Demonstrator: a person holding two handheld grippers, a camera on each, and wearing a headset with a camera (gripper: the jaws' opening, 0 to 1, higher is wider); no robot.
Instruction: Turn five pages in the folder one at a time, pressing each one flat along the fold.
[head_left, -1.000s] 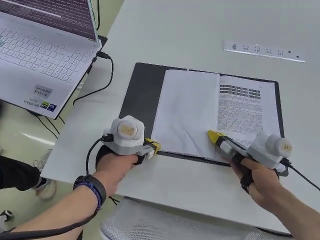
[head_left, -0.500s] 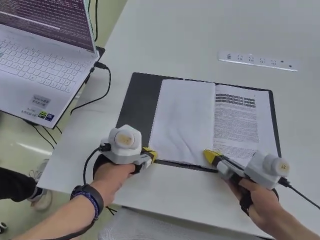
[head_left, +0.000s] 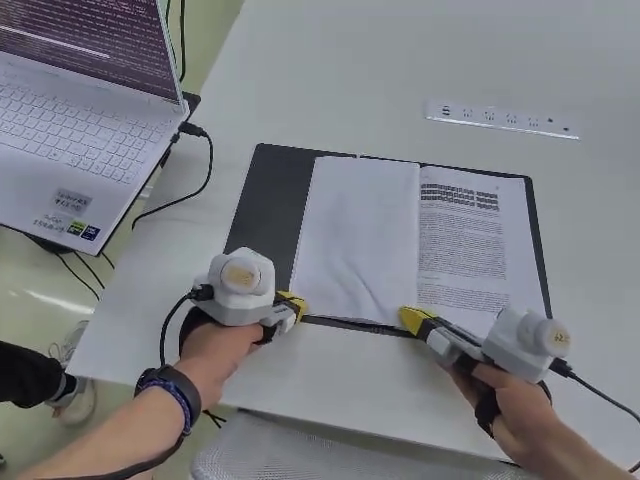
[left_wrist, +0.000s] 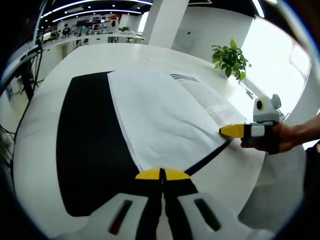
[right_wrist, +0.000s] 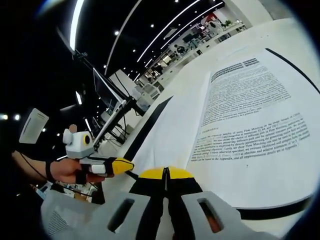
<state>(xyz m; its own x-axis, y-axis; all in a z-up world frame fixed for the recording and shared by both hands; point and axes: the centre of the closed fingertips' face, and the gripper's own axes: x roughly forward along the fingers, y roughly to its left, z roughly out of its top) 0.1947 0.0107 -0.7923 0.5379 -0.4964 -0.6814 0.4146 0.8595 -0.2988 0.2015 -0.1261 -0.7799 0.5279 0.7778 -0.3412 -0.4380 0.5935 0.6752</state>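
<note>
The folder (head_left: 268, 205) is lying open and flat on the white table (head_left: 340, 60), in the middle of the head view. Its black inside cover is showing on the left, a plain white page (head_left: 355, 240) is lying next to it, and a page with print (head_left: 470, 240) is lying on the right. The person is holding the left gripper (head_left: 291, 302) at the lower left of the head view. Its yellow tips are sitting at the near edge of the folder, by the bottom left corner of the plain white page. The left gripper view is showing its two jaws pressed together with nothing between them. The person is holding the right gripper (head_left: 412, 319) at the lower right. Its yellow tips are pointing at the near edge of the folder, just below the fold where the two pages are meeting. Its jaws are squeezed together too, and they are holding nothing. It is hard to tell if either gripper is touching the paper. The bottom of the plain white page is lying between the two grippers. A laptop (head_left: 70, 140) is standing open at the upper left of the head view. A white power strip (head_left: 500, 117) is lying at the upper right, beyond the folder.
</note>
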